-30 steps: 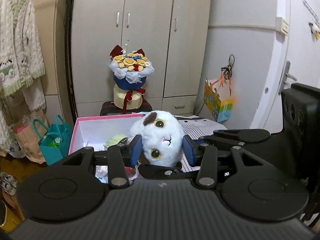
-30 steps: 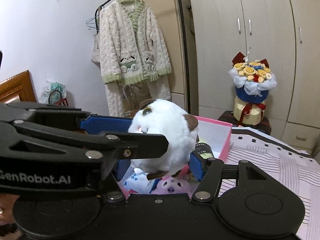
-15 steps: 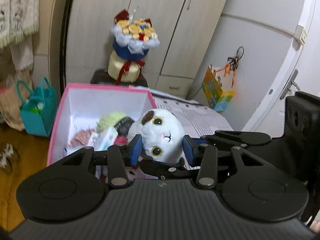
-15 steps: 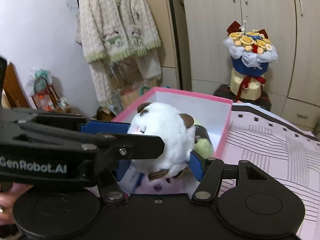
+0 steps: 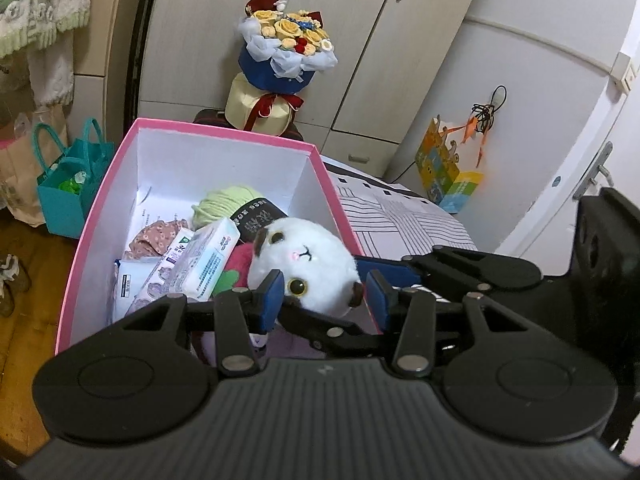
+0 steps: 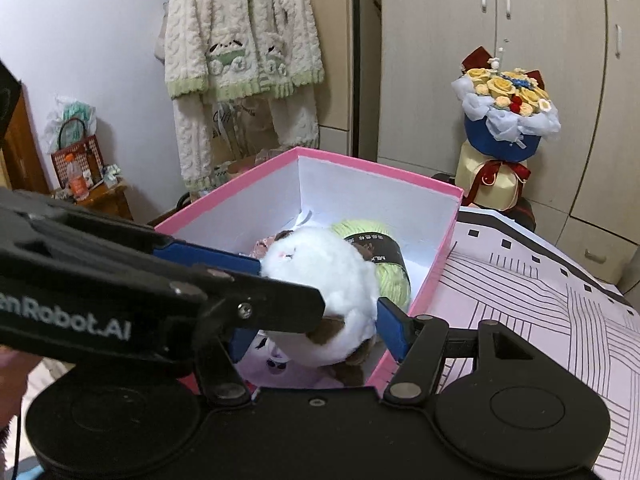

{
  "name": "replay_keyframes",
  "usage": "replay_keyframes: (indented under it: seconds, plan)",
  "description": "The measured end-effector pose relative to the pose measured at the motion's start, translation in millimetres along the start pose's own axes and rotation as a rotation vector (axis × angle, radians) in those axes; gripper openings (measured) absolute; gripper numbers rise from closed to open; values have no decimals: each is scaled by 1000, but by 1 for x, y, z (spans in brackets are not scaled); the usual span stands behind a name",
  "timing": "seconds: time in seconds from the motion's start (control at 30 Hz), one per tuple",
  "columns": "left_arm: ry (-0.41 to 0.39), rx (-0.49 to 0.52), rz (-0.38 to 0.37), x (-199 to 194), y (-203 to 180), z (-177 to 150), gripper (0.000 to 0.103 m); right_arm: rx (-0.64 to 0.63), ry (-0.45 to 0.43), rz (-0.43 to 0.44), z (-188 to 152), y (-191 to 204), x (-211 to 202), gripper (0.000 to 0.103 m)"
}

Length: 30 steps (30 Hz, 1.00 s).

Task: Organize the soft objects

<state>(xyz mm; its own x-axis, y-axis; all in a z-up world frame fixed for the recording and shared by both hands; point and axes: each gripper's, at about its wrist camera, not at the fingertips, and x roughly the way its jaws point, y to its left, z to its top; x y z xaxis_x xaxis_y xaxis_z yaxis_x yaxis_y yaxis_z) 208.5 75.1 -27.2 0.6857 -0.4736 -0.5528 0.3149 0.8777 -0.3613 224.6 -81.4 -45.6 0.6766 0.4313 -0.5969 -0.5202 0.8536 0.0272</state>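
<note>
A white plush cat (image 5: 308, 264) with brown ears hangs just over the near end of an open pink box (image 5: 96, 216). My left gripper (image 5: 325, 300) is shut on it, blue pads against its lower sides. From the right, my right gripper (image 6: 320, 336) is also shut on the plush cat (image 6: 320, 292), and its fingers (image 5: 480, 266) cross the left wrist view. The pink box (image 6: 360, 160) holds a green yarn skein (image 5: 224, 204), a tissue pack (image 5: 204, 260), a floral cloth (image 5: 156, 232), something red and a lilac plush (image 6: 280, 368).
The box stands on a striped bed sheet (image 6: 540, 300). Behind it are a flower bouquet (image 5: 286, 52), wardrobe doors (image 6: 496, 60) and a hanging cardigan (image 6: 240, 40). A teal bag (image 5: 72, 188) sits on the wooden floor at left, and a door (image 5: 600, 128) is at right.
Both grippers came down with the plush cat, from above the box rim to just over its contents. The cat rolled in the left wrist view, and the box interior now shows.
</note>
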Motion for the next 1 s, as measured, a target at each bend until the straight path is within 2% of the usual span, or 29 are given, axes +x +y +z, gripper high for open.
replay_keyframes:
  seconds: [0.07,0.17,0.33,0.57,0.77,1.0]
  plan:
    - [4,-15,4,0,2,-1,43,-8,-21,-8,-2,1,-5,69]
    - [-1,-25,4,-2,4,-4,43,-19,-60,-3,-8,2,-19,77]
    - [0,-14,10,-2,-2,-13,40,-28,-107,0,-23,4,-38,77]
    - [-49,26,28,-32,-24,-23,42,38,-155,11,-45,-6,-79,77]
    - [-86,79,60,-63,-45,-33,48,67,-177,-67,-53,-10,-108,77]
    - [-116,137,84,-92,-69,-44,51,67,-209,-109,-62,-11,-143,77]
